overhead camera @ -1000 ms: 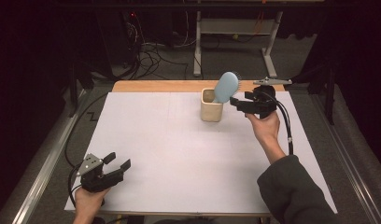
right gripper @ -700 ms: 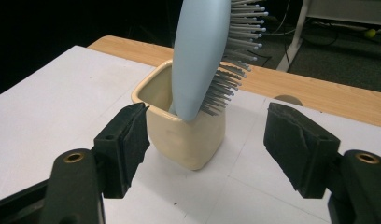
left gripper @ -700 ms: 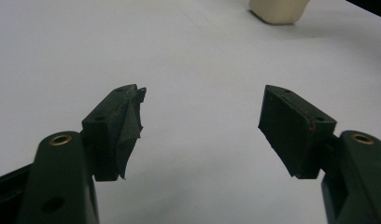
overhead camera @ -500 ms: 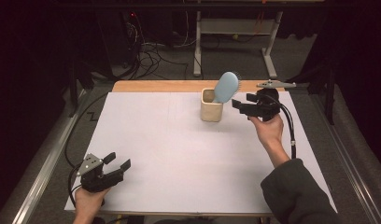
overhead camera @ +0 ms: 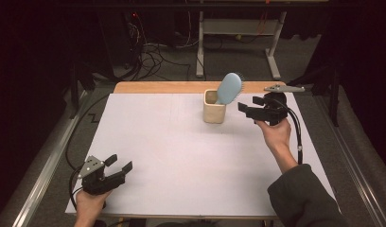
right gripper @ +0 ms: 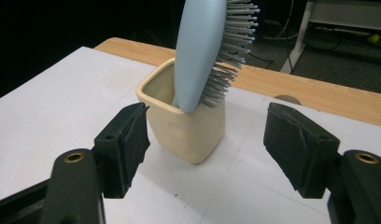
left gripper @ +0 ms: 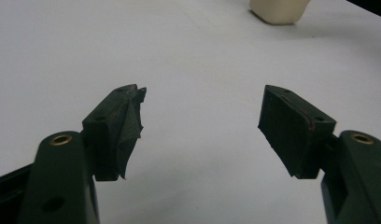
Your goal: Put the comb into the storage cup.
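A light blue hairbrush (overhead camera: 229, 88) stands handle-down in a cream square cup (overhead camera: 214, 108) at the back of the white table; its head leans out to the right. In the right gripper view the hairbrush (right gripper: 200, 51) rises from the cup (right gripper: 186, 126) with its bristles facing right. My right gripper (overhead camera: 244, 109) hovers just right of the cup, jaws open and pointed at it, nothing between them (right gripper: 205, 140). My left gripper (overhead camera: 120, 163) rests at the table's front left corner, open and empty (left gripper: 202, 126), with the cup (left gripper: 277, 10) far off.
The white table cover (overhead camera: 181, 151) has a wooden strip (overhead camera: 162, 87) along its back edge. A black cable (overhead camera: 297, 137) trails from the right gripper. Beyond the table stand a metal frame (overhead camera: 238, 28) and loose floor cables (overhead camera: 153, 52).
The right gripper has drifted slightly right and back from the cup. The hairbrush, the cup and the left gripper stay put.
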Motion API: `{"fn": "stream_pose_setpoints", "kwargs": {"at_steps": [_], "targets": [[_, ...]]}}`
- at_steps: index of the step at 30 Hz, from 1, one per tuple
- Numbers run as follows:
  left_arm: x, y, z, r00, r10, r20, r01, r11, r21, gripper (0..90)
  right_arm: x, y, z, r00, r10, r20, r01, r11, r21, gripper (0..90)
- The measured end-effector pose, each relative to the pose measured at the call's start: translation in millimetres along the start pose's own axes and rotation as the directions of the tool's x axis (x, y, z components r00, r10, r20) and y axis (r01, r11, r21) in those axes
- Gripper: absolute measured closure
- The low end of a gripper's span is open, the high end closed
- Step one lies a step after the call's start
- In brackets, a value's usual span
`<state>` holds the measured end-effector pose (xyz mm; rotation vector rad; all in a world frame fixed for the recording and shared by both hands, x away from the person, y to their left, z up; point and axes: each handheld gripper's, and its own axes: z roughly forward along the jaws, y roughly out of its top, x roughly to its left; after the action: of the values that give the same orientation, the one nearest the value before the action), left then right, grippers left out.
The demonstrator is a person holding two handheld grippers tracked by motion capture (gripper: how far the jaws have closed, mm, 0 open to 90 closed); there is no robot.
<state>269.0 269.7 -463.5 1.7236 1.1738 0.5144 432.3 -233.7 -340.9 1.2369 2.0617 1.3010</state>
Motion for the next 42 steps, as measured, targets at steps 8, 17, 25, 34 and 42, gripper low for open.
{"fn": "stream_pose_setpoints", "kwargs": {"at_steps": [8, 17, 25, 34, 42], "targets": [[0.0, 0.0, 0.0, 1.0, 0.0, 0.0, 0.0, 1.0, 0.0, 30.5, -1.2, -2.9, -6.8, 0.9999, -0.007, 0.01, 0.007, 1.0, -0.01, 30.8], [-0.1, -0.1, 0.3, 1.0, -0.001, 0.0, 0.001, 1.0, 0.001, 30.5, -2.0, -5.7, -13.4, 0.9997, -0.015, 0.019, 0.016, 1.0, -0.017, 30.9], [-0.1, -0.1, 0.6, 1.0, -0.001, 0.0, 0.001, 1.0, 0.002, 30.5, -1.4, -8.2, -20.9, 0.9996, -0.024, 0.014, 0.024, 0.999, -0.027, 30.7], [0.3, -0.2, 0.8, 1.0, -0.003, 0.0, 0.003, 1.0, 0.002, 30.5, -1.3, -13.0, -24.2, 0.9994, -0.033, 0.012, 0.034, 0.999, -0.022, 30.7], [0.3, -0.3, 1.1, 1.0, -0.004, 0.0, 0.004, 1.0, 0.003, 30.5, -0.6, -15.2, -31.0, 0.9991, -0.041, 0.01, 0.041, 0.999, -0.028, 30.5]]}}
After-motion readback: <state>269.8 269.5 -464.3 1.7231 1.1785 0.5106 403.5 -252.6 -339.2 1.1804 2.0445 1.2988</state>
